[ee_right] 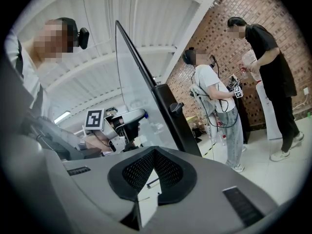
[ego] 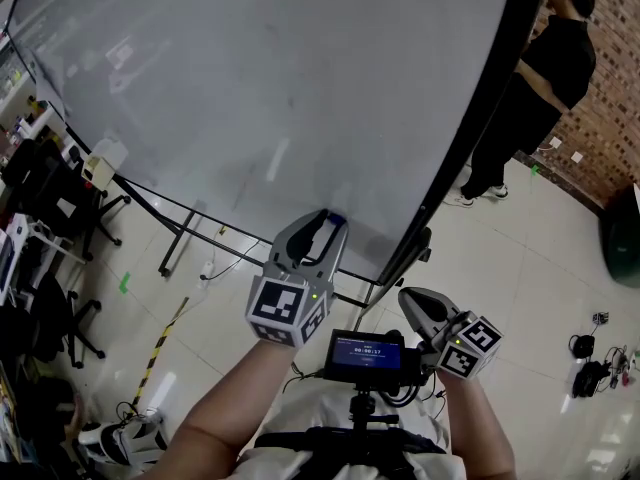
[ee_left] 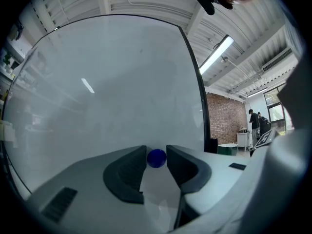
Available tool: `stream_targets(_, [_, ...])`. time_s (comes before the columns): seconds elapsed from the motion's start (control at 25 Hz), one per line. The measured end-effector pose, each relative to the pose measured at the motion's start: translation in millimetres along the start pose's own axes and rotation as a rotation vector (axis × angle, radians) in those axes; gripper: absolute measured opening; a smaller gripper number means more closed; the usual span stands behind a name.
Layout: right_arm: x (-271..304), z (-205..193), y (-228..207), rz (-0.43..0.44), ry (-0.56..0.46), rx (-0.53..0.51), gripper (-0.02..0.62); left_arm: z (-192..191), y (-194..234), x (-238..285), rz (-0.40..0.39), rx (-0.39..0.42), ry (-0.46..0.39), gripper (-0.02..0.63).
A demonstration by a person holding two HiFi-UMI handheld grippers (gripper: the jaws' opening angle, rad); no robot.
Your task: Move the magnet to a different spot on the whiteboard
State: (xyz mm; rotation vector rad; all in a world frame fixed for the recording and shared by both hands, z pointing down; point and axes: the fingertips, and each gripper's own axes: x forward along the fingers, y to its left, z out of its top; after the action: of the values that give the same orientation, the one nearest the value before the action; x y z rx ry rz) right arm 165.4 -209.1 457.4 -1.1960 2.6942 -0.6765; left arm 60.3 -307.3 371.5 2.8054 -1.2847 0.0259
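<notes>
The whiteboard [ego: 250, 88] fills the upper left of the head view, and its bare surface [ee_left: 107, 82] spreads across the left gripper view. A small round blue magnet [ee_left: 156, 158] sits against the board near its lower right edge. My left gripper [ee_left: 156, 153] is shut on it, one dark pad touching each side. From the head view, the left gripper [ego: 326, 230] reaches up to the board with the magnet [ego: 335, 218] at its tips. My right gripper [ego: 413, 302] hangs lower right, away from the board, shut and empty [ee_right: 154, 152].
A person in black [ego: 550, 78] stands by the brick wall [ego: 600, 118] behind the board's right edge. The right gripper view also shows another person [ee_right: 214, 106]. Office chairs [ego: 40, 188] crowd the left. The board's stand legs [ego: 180, 238] and cables [ego: 590, 368] lie on the floor.
</notes>
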Motion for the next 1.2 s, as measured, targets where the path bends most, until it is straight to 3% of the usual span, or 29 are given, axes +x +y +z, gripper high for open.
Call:
stream_targets(0.56, [4.9,3.2,11.9,0.019,0.01,-0.015,0.029,-5.6,5.3,-22.4,0.002,-0.006,0.0,0.163])
stream_targets(0.96, [1.0,-9.8,60.2,0.05,0.007,-0.041,0.029,-31.1,6.6,-93.6,-0.04,-0.065,0.054,0.161])
stream_targets(1.2, [-1.2,-23.5,94.9,0.073,0.01,-0.055,0.029,-44.9,2.3,-139.5,-0.074,-0.091,0.066,0.125])
